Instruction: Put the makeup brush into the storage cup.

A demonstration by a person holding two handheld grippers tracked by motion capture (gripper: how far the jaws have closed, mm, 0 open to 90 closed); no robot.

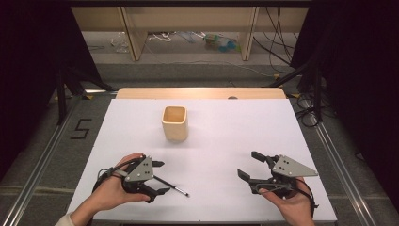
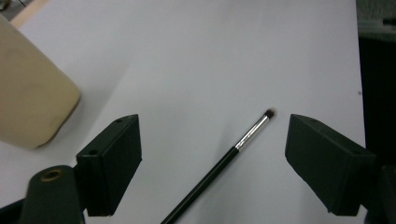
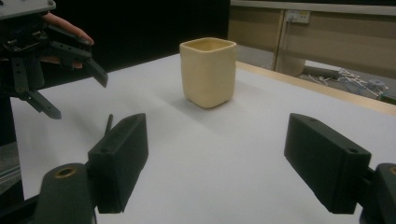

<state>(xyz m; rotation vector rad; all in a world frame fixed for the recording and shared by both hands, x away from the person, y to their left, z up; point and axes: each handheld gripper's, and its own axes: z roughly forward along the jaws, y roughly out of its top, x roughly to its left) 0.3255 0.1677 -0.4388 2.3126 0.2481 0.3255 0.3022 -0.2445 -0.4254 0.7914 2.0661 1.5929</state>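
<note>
A white surface (image 1: 216,141) lies under dark curtains on both sides, with a wooden strip along its far edge and cables on the floor beyond. In the high view a cream square cup (image 1: 175,123) stands upright in the far middle part of the surface. At the near left, a hand holds the left tongs (image 1: 160,177), spread wide, and a thin black brush (image 1: 171,184) lies flat on the surface between the jaws, its tip pointing toward the near right. At the near right the other hand holds the right tongs (image 1: 250,165), also spread wide and grasping nothing, well apart from the brush and the cup.

In the left gripper view the left tongs (image 2: 212,163) stand released, one jaw on either side of the brush (image 2: 219,168). The brush runs up from the bottom edge, its silver ferrule and dark tip nearer the jaw at the right, touching neither jaw. The cup (image 2: 32,102) sits at the left edge, beyond the jaws.

In the right gripper view the right tongs (image 3: 215,163) are released over bare surface. The cup (image 3: 208,72) stands upright farther off, between the jaws' lines. The left tongs (image 3: 70,88) show at the far left, spread.
</note>
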